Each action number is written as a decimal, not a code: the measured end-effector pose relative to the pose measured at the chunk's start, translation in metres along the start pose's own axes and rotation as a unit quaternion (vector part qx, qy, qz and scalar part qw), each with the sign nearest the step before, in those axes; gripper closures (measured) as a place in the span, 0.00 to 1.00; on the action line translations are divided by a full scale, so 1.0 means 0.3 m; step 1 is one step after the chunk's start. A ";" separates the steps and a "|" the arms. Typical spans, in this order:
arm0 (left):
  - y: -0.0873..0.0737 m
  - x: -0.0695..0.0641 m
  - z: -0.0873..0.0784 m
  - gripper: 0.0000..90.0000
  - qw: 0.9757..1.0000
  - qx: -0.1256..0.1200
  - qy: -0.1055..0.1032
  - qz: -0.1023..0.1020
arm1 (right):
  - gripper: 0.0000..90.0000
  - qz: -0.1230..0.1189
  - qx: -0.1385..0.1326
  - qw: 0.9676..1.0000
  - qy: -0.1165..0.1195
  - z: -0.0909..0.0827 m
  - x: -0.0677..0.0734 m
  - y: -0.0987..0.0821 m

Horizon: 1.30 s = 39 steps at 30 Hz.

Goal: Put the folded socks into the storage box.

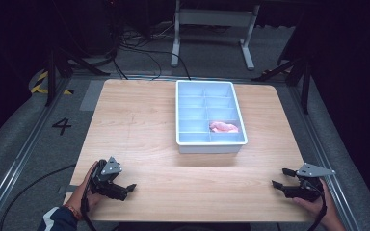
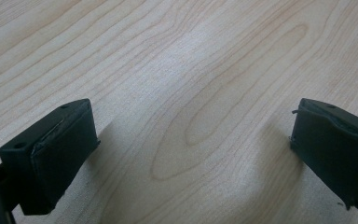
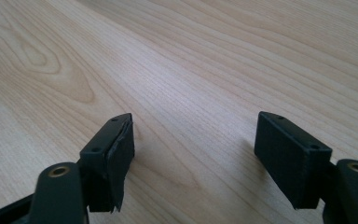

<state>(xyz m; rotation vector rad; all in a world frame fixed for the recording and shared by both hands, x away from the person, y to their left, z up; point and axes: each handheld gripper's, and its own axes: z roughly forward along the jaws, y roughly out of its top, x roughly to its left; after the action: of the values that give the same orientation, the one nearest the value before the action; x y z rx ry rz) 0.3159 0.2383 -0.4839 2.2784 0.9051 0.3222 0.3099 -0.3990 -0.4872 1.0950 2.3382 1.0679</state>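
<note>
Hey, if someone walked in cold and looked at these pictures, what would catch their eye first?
Probably the pale blue divided tray at the far middle of the wooden table, with a pink object lying in one of its near right compartments. After that, the two black grippers near the front edge: the left gripper at the near left and the right gripper at the near right, both open with nothing between their jaws.

High view: fixed cam above the person's side, looking fwd and down over the whole tabletop. Left and right gripper views: cams riding each claw, angled low and very close over bare wood grain, the same tabletop surface the high view takes in.
</note>
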 end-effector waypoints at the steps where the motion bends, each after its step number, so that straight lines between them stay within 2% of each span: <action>1: 0.000 0.000 0.000 0.01 1.000 0.000 0.000 0.000 | 0.32 0.001 0.000 1.000 -0.001 0.000 0.000 0.000; 17: -0.001 0.001 0.000 0.01 1.000 -0.001 -0.002 0.000 | 0.31 0.009 0.000 1.000 -0.012 0.004 -0.002 0.003; 39: 0.002 0.004 0.002 0.00 1.000 0.000 -0.001 0.000 | 0.30 0.012 0.001 1.000 -0.013 0.005 -0.003 0.004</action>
<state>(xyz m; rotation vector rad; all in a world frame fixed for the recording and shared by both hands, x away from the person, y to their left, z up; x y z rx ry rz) 0.3172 0.2386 -0.4840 2.2788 0.9043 0.3209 0.3119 -0.3984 -0.4872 1.1337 2.3125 1.0524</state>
